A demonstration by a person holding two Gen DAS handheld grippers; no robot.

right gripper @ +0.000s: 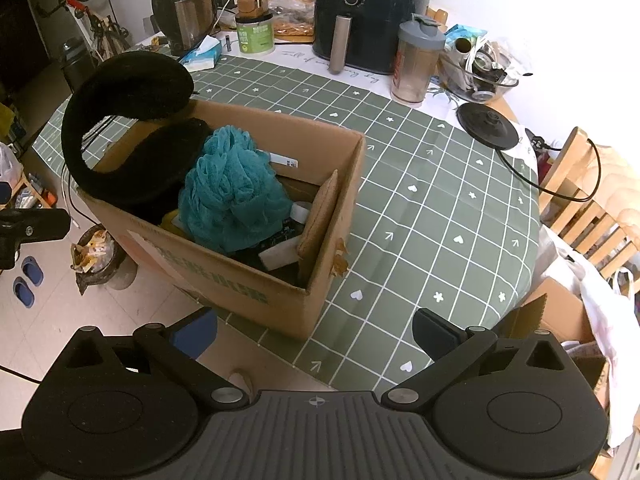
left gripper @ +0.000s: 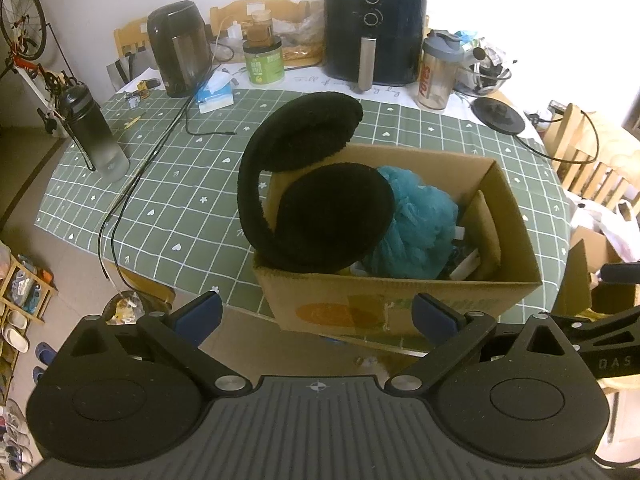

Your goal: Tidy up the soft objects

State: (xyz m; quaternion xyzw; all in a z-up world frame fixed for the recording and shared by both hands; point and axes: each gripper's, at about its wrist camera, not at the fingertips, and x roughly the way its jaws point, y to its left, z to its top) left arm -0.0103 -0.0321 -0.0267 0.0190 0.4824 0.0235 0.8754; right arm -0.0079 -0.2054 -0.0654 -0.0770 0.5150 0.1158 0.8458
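The black fleece earmuffs [left gripper: 312, 184] perch half out of the cardboard box [left gripper: 400, 300], beside a teal bath pouf [right gripper: 232, 192]; a nudge could tip them onto the floor. Both the left gripper [left gripper: 316, 312] and right gripper [right gripper: 316, 328] hang spread, empty (box overhangs the edge). Green checked tablecloth [right gripper: 420, 200], cluttered kitchen, air fryer [left gripper: 374, 28] behind.

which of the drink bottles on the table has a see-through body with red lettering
The clear shaker bottle with the grey flip lid, standing right of the black air fryer. The other, the dark smoky water bottle at the table's left edge, has no red lettering.
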